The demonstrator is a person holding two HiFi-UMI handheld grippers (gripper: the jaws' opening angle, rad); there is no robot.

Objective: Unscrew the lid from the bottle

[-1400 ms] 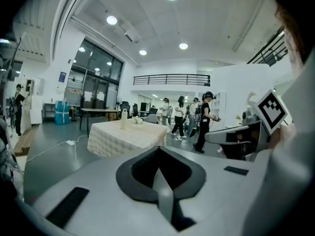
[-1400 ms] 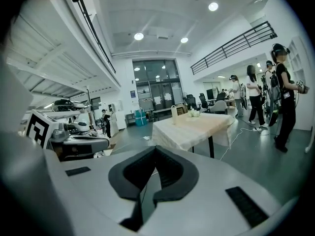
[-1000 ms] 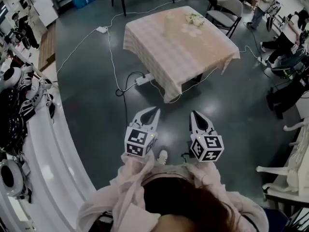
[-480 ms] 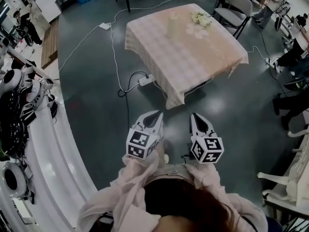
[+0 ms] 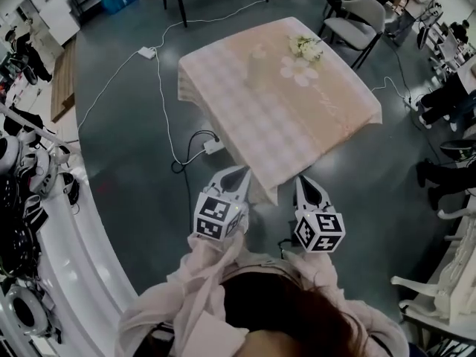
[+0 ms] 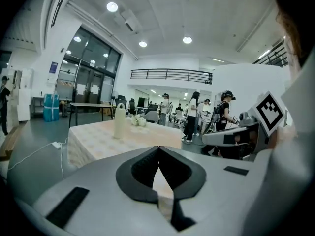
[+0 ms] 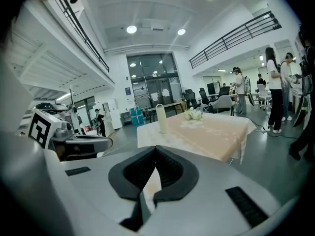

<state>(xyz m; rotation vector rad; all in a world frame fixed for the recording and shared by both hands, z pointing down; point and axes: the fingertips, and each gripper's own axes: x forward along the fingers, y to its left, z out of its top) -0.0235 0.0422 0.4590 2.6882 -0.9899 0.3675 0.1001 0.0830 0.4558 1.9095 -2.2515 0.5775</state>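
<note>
A pale cream bottle (image 5: 258, 69) with a lid stands upright on a table draped in a pink checked cloth (image 5: 312, 136), next to a small bunch of white flowers (image 5: 305, 48). My left gripper (image 5: 239, 171) and right gripper (image 5: 303, 181) are side by side just short of the table's near corner, both shut with nothing between the jaws. In the left gripper view the bottle (image 6: 119, 122) is far ahead, beyond the shut jaw tips (image 6: 158, 149). The right gripper view shows the bottle (image 7: 161, 118) and flowers (image 7: 193, 114) equally far from its tips (image 7: 156, 149).
Cables and a power strip (image 5: 212, 146) lie on the dark floor left of the table. A curved white counter (image 5: 82, 266) with headsets runs along the left. Chairs (image 5: 349, 17) and people (image 5: 450, 95) are behind and right of the table.
Both grippers have moved forward toward the table, staying shut. The table's near corner now lies right at the gripper tips in the head view.
</note>
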